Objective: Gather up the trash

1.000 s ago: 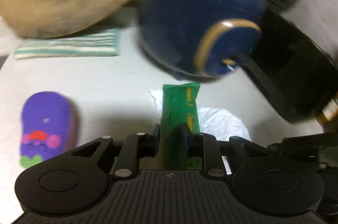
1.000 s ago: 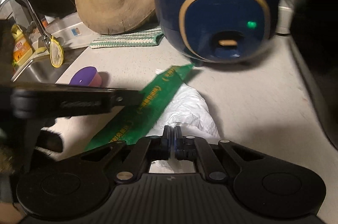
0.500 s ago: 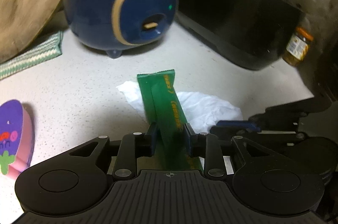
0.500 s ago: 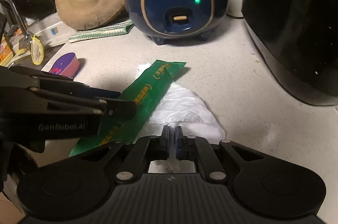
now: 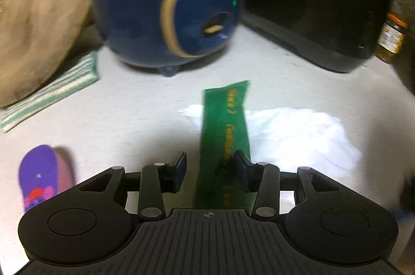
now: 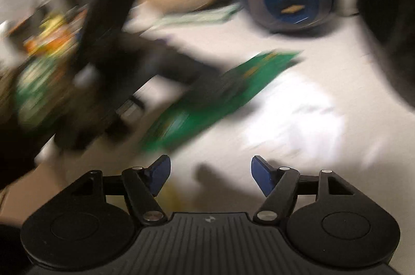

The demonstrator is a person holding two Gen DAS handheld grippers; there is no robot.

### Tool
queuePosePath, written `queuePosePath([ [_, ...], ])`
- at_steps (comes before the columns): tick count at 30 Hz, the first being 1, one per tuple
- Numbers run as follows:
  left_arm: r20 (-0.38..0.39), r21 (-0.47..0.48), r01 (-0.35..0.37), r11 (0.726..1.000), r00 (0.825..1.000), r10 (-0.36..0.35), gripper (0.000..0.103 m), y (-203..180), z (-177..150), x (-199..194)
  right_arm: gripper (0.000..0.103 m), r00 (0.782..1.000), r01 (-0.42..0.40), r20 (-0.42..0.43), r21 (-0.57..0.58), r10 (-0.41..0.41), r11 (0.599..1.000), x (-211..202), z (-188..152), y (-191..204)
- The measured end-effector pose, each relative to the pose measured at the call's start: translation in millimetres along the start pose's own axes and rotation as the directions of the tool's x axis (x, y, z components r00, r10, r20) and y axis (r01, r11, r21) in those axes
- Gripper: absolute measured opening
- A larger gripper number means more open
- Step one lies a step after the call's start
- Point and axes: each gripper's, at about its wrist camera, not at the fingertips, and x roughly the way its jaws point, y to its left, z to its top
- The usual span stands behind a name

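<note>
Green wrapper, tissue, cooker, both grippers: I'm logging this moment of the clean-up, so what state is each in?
Green wrapper: lying across the tissue, between the left jaws, not clamped.
White tissue: crumpled, on the counter.
Left gripper: open, jaws just opened.
Right gripper: open, jaws just opened, nothing between them.
Blue rice cooker: upright, green light on.
Jar: upright, lid on.

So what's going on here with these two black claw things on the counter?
A person is clearing trash with a gripper in each hand. The left gripper has just been opening; the green wrapper sits loose between its jaws. The right gripper has also just opened, empty, near the white tissue.
</note>
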Motion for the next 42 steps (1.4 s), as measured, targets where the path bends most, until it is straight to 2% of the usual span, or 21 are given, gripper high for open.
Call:
queuePosePath([
  [2,-0.001,-0.022,-0.031,0.999,1.0,0.031,0.046,10,-1,-2,0.071,0.998,-0.043,-0.054,-0.051,0.04,0.998,8,-11,15],
  [5,-0.003,-0.054,-0.065,0.996,0.998,0.065,0.042,25,-5,-7,0.072,0.999,0.035,-0.029,-0.209,-0.042,0.977,13,-24,42],
  [9,-0.003,-0.095,-0.086,0.992,0.996,0.086,0.033,39,-11,-18,0.072,0.996,0.093,0.01,-0.251,-0.093,0.964,13,-23,47],
  [14,-0.004,-0.134,-0.087,0.987,0.996,0.087,0.032,49,-24,-35,0.072,0.974,0.224,0.099,-0.285,-0.203,0.932,16,-20,43],
  [17,-0.009,-0.143,-0.08,0.987,0.997,0.08,0.032,51,-31,-43,0.07,0.956,0.286,0.139,-0.258,-0.258,0.923,20,-13,34],
  [19,-0.013,-0.147,-0.072,0.987,0.997,0.071,0.032,50,-34,-46,0.064,0.941,0.33,0.161,-0.235,-0.299,0.914,23,-6,28],
  [21,-0.018,-0.154,-0.056,0.986,0.998,0.054,0.032,50,-38,-50,0.064,0.924,0.372,0.173,-0.197,-0.341,0.907,28,3,20],
  [23,-0.023,-0.156,-0.047,0.987,0.999,0.044,0.033,48,-41,-51,0.063,0.916,0.388,0.174,-0.161,-0.361,0.907,28,11,10],
  [25,-0.025,-0.162,-0.036,0.986,0.999,0.032,0.034,47,-43,-52,0.064,0.917,0.38,0.177,-0.117,-0.358,0.917,23,17,4],
  [27,-0.026,-0.186,-0.021,0.982,1.0,0.016,0.036,47,-44,-51,0.065,0.927,0.342,0.189,-0.071,-0.324,0.937,12,17,1],
  [29,-0.032,-0.208,-0.013,0.978,0.999,0.006,0.039,48,-45,-47,0.071,0.932,0.316,0.196,-0.023,-0.305,0.949,3,19,-2],
  [36,-0.056,-0.215,-0.02,0.976,0.998,0.008,0.049,43,-44,-36,0.073,0.908,0.372,0.182,0.068,-0.378,0.926,-5,14,-22],
  [42,-0.057,-0.214,-0.035,0.976,0.998,0.023,0.05,40,-40,-30,0.074,0.893,0.403,0.166,0.113,-0.417,0.908,-10,7,-34],
])
